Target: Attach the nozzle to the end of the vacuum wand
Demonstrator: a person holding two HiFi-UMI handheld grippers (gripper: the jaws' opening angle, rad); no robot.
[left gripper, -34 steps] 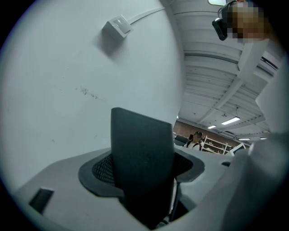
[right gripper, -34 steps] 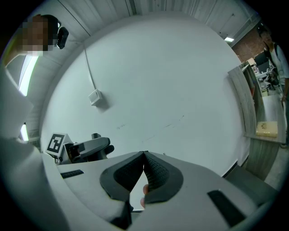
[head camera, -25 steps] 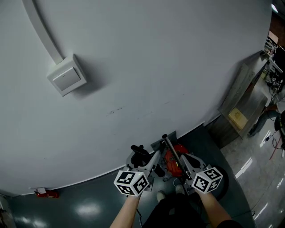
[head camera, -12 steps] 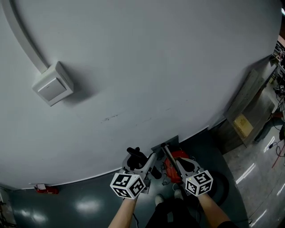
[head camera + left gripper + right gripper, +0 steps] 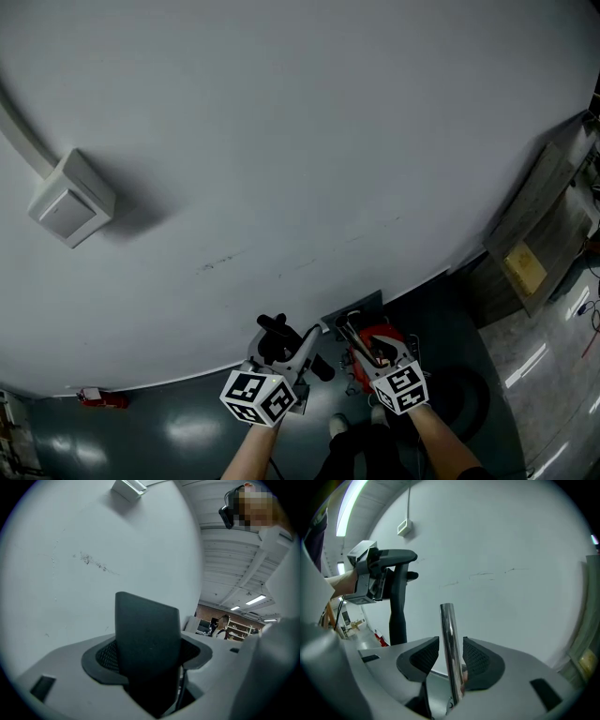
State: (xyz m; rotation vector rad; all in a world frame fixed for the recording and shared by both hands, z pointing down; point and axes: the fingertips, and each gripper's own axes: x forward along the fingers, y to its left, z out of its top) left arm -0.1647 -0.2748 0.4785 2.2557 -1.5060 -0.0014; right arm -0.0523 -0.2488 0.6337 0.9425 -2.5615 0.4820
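Observation:
A chrome vacuum wand (image 5: pixel 449 644) rises upright from the red vacuum body (image 5: pixel 382 339) on the floor by the wall. It stands between the jaws of my right gripper (image 5: pixel 451 652). Those jaws have just been opening, and gaps show on both sides of the tube. My left gripper (image 5: pixel 147 652) is shut on the black nozzle (image 5: pixel 147 630), which fills the space between its pads. In the right gripper view the left gripper (image 5: pixel 370 581) holds the nozzle (image 5: pixel 397 606) upright, left of the wand and apart from it. In the head view the nozzle (image 5: pixel 278 339) sits left of the wand (image 5: pixel 349 335).
A grey wall fills most of the view, with a white box (image 5: pixel 70 199) on a conduit. A small red object (image 5: pixel 94 398) lies at the wall's base. A wooden cabinet (image 5: pixel 530 248) stands at the right. A dark round thing (image 5: pixel 469 396) lies by my right arm.
Both grippers have dropped lower in the head view, the right one further and with its cube rolled. The wall box has slid left in the picture.

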